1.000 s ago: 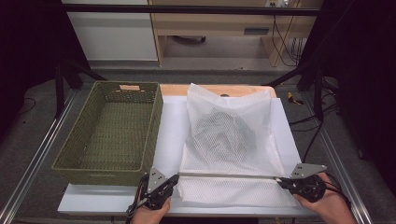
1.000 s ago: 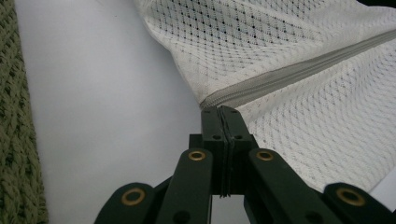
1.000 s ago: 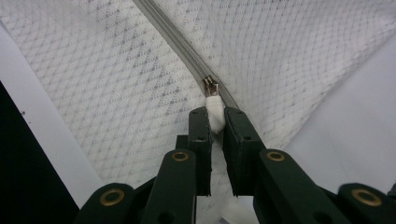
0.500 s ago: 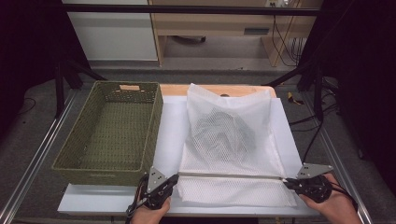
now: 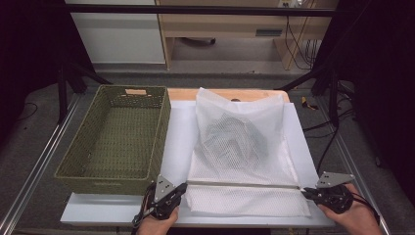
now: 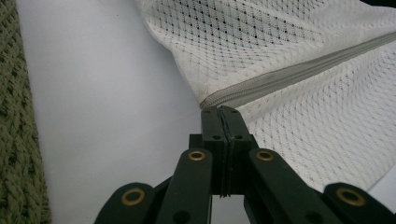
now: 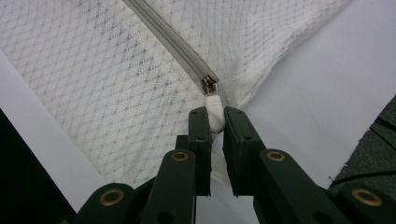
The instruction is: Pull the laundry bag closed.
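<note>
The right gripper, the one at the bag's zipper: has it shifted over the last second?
Yes, slightly. In the high view the right gripper, clamped on the zipper pull, has edged outward along the zipper line, away from the green basket, toward the white board's right edge.

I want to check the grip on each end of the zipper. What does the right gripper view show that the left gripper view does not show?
Right gripper view alone: the right gripper shut on the white zipper pull, with the metal slider just beyond it.

Left gripper view alone: the left gripper with its jaws pressed together at the zipper's other end, at the bag's edge, and the green woven basket along the side.

Both share: the white mesh bag, its grey zipper and the white table surface.
</note>
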Demonstrator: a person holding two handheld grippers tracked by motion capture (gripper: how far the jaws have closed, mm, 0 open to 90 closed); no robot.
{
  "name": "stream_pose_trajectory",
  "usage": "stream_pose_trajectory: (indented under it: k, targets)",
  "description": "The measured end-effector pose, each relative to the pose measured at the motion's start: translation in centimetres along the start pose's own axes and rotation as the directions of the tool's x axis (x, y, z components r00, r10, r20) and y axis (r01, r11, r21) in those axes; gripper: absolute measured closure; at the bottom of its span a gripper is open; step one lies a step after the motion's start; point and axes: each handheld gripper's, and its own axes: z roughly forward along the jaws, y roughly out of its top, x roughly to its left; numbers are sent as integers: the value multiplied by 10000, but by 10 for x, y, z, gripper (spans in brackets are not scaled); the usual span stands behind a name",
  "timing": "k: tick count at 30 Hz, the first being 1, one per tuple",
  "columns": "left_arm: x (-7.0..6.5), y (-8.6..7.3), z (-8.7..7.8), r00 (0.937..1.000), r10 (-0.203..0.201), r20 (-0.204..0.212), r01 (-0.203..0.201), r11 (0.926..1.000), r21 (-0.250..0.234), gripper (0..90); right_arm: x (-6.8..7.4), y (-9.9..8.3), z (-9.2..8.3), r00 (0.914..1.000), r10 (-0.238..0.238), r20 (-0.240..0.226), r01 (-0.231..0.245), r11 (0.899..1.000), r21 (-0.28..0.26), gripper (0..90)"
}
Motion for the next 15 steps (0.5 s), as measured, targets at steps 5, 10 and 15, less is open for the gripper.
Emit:
stream_pose_trajectory:
  k: [5, 10, 15]
  targets:
    - [0, -1, 2, 10000, -26, 57, 26, 10000, 94, 899, 0, 0, 1, 9999, 110, -10, -110, 9999, -13, 814]
    - [0, -3, 5, 10000, 39, 84, -42, 9996, 293, 898, 1, 3, 4, 9999, 137, 6, -137, 9999, -49, 815]
    - [-1, -3, 6, 9997, 231, 51, -233, 9988, 430, 897, 2, 6, 5, 9999, 156, -52, -156, 9999, -55, 815]
